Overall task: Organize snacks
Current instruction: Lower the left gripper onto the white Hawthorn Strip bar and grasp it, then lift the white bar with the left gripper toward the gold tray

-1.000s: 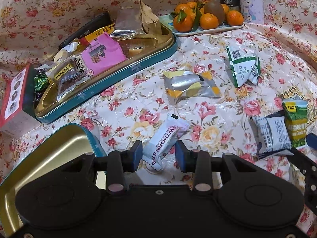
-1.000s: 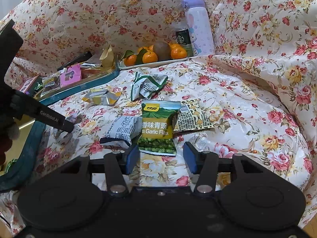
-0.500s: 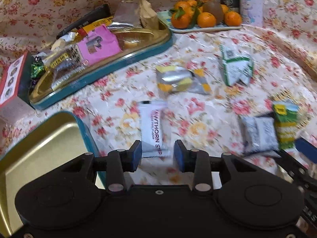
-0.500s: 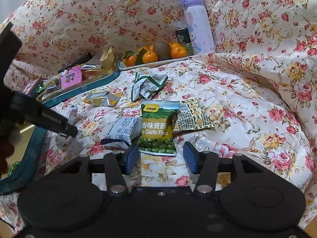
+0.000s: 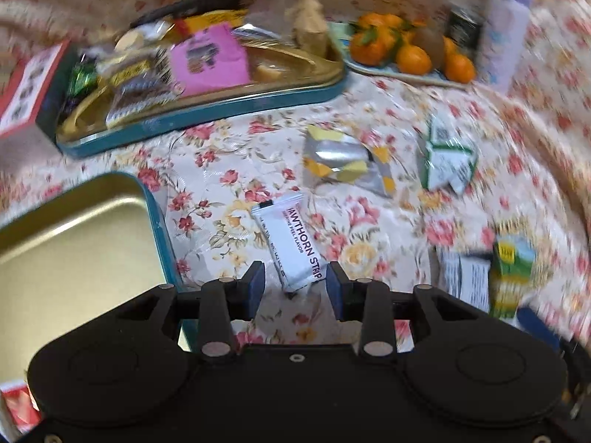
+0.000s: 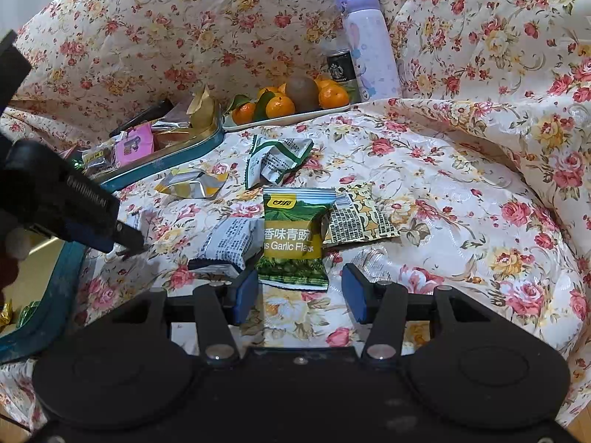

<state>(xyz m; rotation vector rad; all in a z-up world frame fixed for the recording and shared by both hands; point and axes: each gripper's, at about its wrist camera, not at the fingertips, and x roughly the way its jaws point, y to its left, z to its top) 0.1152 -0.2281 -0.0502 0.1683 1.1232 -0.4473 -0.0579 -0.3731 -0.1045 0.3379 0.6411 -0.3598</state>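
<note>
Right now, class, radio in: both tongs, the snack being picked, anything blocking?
Left tongs open, astride the white hawthorn strip, not gripping. Right tongs open, empty, before the green pea packet. Nothing blocking; open tin beside the strip.

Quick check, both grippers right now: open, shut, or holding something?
Left gripper: open; the white hawthorn strip packet lies between its jaws, not gripped.
Right gripper: open, empty, just short of the green garlic pea packet.
</note>
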